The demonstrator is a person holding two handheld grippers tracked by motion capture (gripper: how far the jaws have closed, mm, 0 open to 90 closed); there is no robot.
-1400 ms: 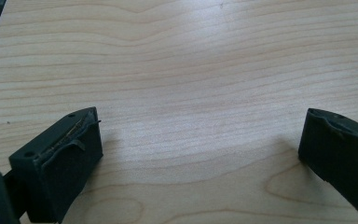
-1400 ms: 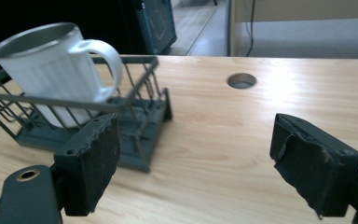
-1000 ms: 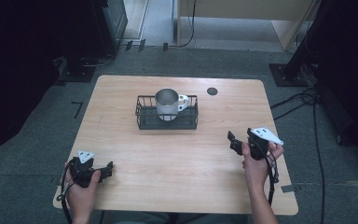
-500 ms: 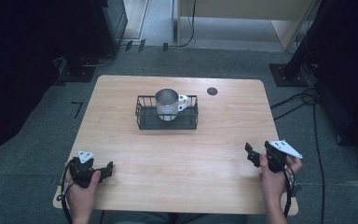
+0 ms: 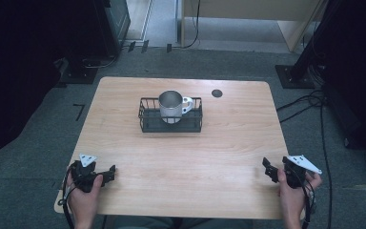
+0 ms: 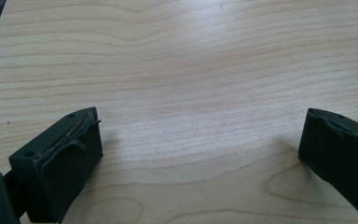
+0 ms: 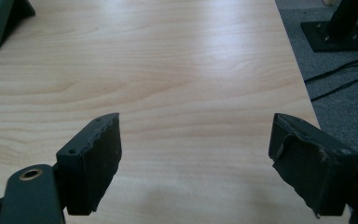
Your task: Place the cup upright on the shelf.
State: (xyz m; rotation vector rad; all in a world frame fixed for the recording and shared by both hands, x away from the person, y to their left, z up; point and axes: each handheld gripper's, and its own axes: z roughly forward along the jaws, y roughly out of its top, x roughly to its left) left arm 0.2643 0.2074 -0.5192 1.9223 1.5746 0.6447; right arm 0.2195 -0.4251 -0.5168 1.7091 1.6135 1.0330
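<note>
Seen from above, a pale wooden table [image 5: 181,162] takes up the middle of the frame, with the person's two forearms entering from the bottom edge. At the lower left, a hand holds the left gripper [image 5: 108,173] at the near left corner of the table, its black jaws pointing toward the right of the frame. In the left gripper view its jaws stand wide apart over bare wood grain, with nothing between them. At the lower right, the other hand holds the right gripper [image 5: 268,169] at the near right edge of the table, its jaws pointing toward the left of the frame and a grey three-cornered plate on top. In the right gripper view its jaws are likewise spread wide over bare tabletop, gripping nothing, and grey floor with cables shows beyond the table's edge at the upper right.

Farther back, just above the centre of the high view, a black wire basket [image 5: 170,125] sits on the table, well apart from both grippers. Its long axis runs left to right across the frame. Inside it stands a metal mug [image 5: 170,106], upright, its open mouth facing up and its white handle pointing toward the right of the frame. The mug sits near the middle of the basket.

Beyond the basket, toward the upper right of the tabletop, is a small dark round hole [image 5: 217,93].
</note>
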